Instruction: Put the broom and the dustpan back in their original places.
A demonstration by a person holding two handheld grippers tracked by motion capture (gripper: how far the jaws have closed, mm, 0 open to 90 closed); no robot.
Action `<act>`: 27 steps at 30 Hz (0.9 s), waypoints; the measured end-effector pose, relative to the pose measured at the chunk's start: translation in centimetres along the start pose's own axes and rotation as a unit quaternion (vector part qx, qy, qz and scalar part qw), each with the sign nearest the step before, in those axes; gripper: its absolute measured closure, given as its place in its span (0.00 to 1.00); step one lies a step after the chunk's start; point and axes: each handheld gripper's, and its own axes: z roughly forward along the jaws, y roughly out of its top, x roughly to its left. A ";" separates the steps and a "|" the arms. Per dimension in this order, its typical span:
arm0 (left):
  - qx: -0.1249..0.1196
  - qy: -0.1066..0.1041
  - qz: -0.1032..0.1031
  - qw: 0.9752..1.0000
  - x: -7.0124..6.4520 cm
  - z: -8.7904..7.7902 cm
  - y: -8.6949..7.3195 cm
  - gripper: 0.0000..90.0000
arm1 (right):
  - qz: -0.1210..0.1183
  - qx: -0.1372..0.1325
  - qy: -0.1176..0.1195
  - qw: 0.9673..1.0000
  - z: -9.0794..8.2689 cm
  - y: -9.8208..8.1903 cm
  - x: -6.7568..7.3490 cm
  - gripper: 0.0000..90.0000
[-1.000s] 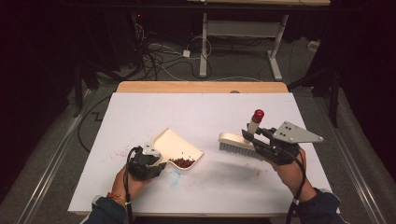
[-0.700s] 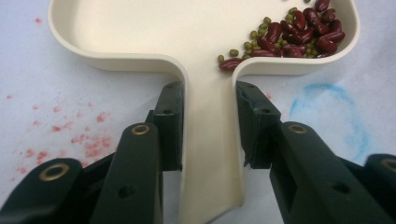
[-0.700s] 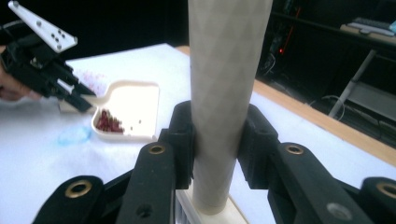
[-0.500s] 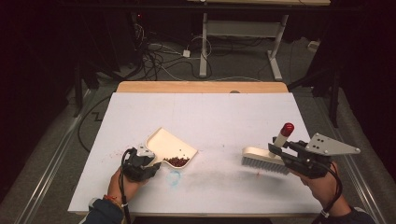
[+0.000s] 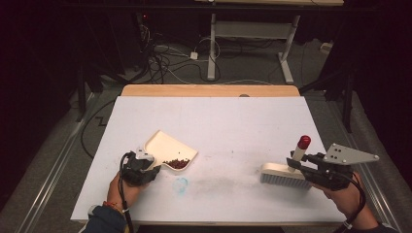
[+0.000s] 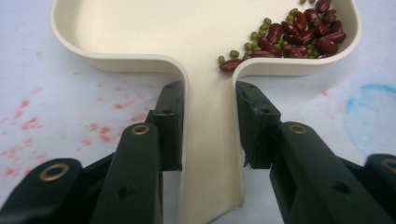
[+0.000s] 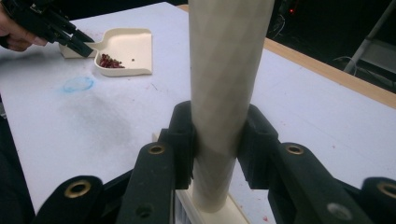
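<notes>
A cream dustpan (image 5: pixel 167 145) lies on the white table (image 5: pixel 218 121), with red and green beans (image 5: pixel 177 163) heaped in its near corner. My left gripper (image 5: pixel 148 162) is shut on the dustpan's handle (image 6: pixel 210 140); both pads press its sides, and the beans (image 6: pixel 294 35) sit just past the handle. At the right, my right gripper (image 5: pixel 299 167) is shut on the cream handle (image 7: pixel 224 93) of a brush (image 5: pixel 284 175) with grey bristles and a red cap (image 5: pixel 304 141). The brush stands upright on the table, well apart from the dustpan (image 7: pixel 126 46).
A blue smudge (image 5: pixel 180 184) and a grey dusty patch (image 5: pixel 218 184) mark the table between dustpan and brush. Red stains (image 6: pixel 28 121) dot the surface left of the dustpan handle. A wooden strip (image 5: pixel 209 90) edges the far side; cables and desk legs lie beyond on the floor.
My right gripper has carried the brush rightward and toward the front edge, away from the dustpan. The left gripper and dustpan have barely moved.
</notes>
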 end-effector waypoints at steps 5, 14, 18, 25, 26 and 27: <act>-0.004 0.008 -0.030 1.000 1.0 0.4 0.1 0.70 | 0.001 0.009 0.013 1.000 0.7 0.1 -0.5 0.77; -0.014 0.010 -0.059 0.998 -0.3 1.1 0.6 0.63 | 0.008 0.013 0.004 1.000 2.3 0.8 -1.9 0.76; -0.024 -0.006 -0.062 0.998 -1.0 0.7 0.6 0.60 | 0.021 0.017 -0.002 1.000 3.1 1.0 -3.1 0.74; -0.025 -0.039 -0.059 0.997 -2.0 0.3 0.3 0.58 | 0.043 0.032 -0.036 0.998 6.0 1.8 -5.0 0.70; -0.026 -0.042 -0.051 0.997 -2.1 0.2 0.3 0.58 | 0.047 0.037 -0.045 0.997 6.6 1.9 -5.3 0.69; -0.030 -0.043 -0.042 0.998 -2.3 0.0 0.2 0.58 | 0.050 0.043 -0.058 0.996 7.3 1.9 -5.6 0.68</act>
